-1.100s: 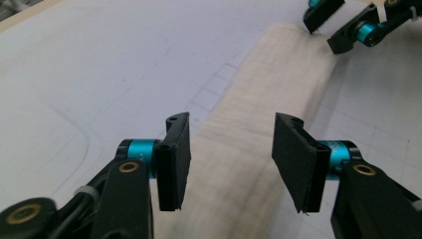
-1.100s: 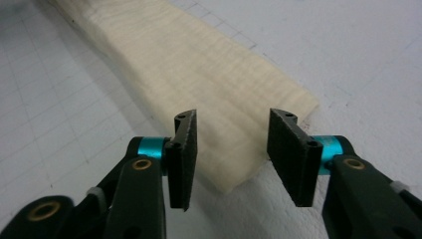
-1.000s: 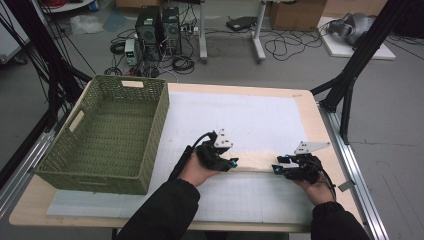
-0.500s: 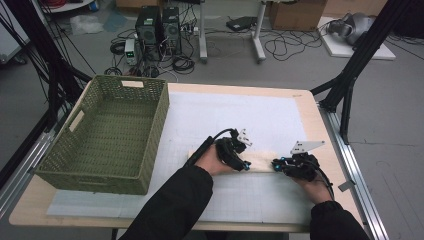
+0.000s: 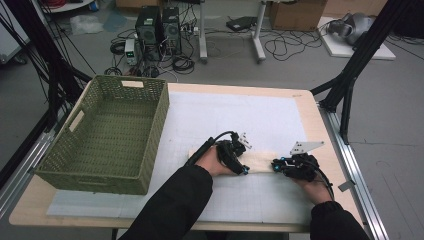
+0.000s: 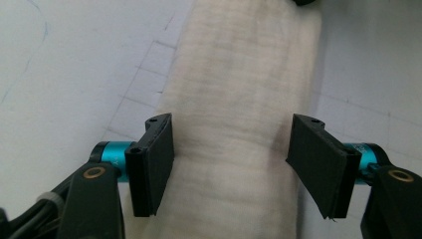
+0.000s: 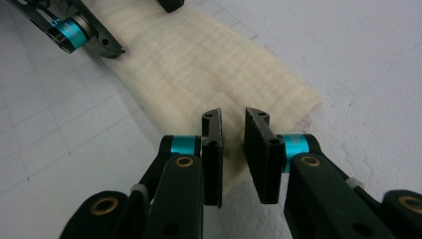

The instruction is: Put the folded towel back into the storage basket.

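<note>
A green woven basket (image 5: pixel 105 132) sits at the left of the high view, probably where the cloth will end up. The folded cream cloth (image 5: pixel 257 161) lies flat low in the centre, between both tools. The left gripper (image 6: pixel 234 164) straddles it, its jaws having just been opening wide, pads clear. The right gripper (image 7: pixel 233 149) pinches the cloth's end, jaws nearly together, likely anchoring it for another fold.

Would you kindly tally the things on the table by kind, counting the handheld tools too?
Green wicker basket: 1
Cream folded cloth: 1
White grid mat: 1
Handheld tools, left tool and right tool: 2
Total: 5
</note>
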